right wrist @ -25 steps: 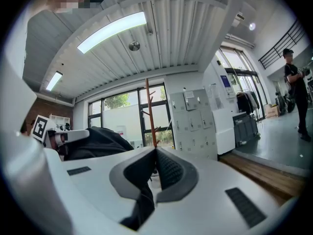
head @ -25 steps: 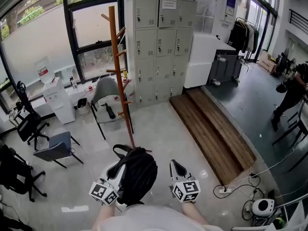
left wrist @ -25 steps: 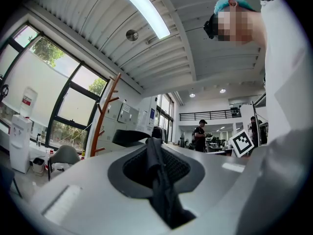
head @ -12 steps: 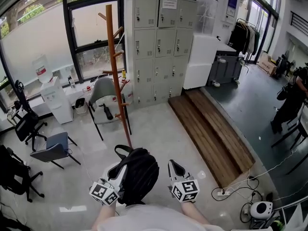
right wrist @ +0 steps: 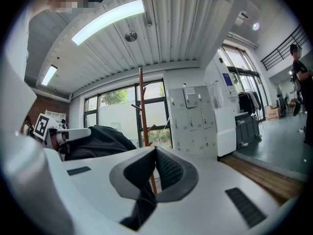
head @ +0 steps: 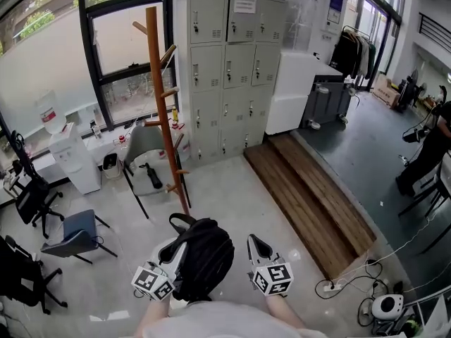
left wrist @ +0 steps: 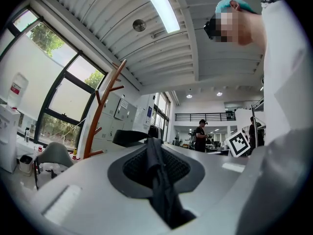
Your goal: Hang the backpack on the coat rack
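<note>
Coat rack (head: 163, 111) is drawing nearer in the head view. Left tool (head: 175, 251) is clamping the backpack (head: 206, 255) strap, well short of the rack. Right tool (head: 254, 241) is sitting closed, empty.

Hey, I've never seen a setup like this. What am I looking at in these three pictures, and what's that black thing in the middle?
There is no robot here. A person holds a hand-held gripper in each hand. The head view comes from a camera on the person's head, looking down. The other two come from cameras riding on each gripper, looking along its jaws. The black thing is a backpack, held up above the floor. The left gripper is shut on one of its black straps, and the right gripper also looks shut on dark strap fabric. The patterned cubes are part of the grippers. Ahead stands a wooden coat rack, beside grey lockers. The backpack is not yet hung.
</note>
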A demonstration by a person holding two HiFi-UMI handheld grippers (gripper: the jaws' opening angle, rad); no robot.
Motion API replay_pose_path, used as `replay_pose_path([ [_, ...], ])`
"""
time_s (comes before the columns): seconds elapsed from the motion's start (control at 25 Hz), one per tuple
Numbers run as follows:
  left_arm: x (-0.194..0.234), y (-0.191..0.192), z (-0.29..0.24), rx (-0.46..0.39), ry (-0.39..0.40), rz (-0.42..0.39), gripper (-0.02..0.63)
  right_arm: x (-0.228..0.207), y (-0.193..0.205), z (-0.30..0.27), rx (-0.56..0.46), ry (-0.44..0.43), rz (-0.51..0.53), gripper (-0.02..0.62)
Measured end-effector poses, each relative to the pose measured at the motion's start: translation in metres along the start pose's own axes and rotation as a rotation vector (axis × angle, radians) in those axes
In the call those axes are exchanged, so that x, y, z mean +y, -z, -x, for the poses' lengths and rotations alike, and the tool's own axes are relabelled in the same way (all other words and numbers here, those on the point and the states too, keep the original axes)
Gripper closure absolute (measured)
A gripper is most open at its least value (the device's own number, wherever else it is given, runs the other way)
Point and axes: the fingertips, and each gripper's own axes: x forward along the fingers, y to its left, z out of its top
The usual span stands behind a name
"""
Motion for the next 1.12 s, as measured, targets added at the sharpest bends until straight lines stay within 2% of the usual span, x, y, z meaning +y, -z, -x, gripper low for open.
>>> replay_pose_path([
  [0.36,0.098,-0.02,-0.061,0.006,0.109,-0.013,0.543,-0.012,-0.018,-0.099,-0.013,0.112,0.021,0.588],
  [0.56,0.134,-0.024,-0.085,0.009,0.165,-0.034,0.543,-0.025,-0.024,-0.132,-0.025,0.177,0.016,0.588],
  [0.76,0.153,-0.025,-0.101,0.018,0.158,-0.026,0.543,-0.031,-0.018,-0.152,-0.009,0.186,0.006,0.588],
  [1.12,0.156,-0.023,-0.122,0.032,0.116,-0.015,0.543,-0.049,-0.026,-0.177,-0.004,0.128,-0.004,0.588],
])
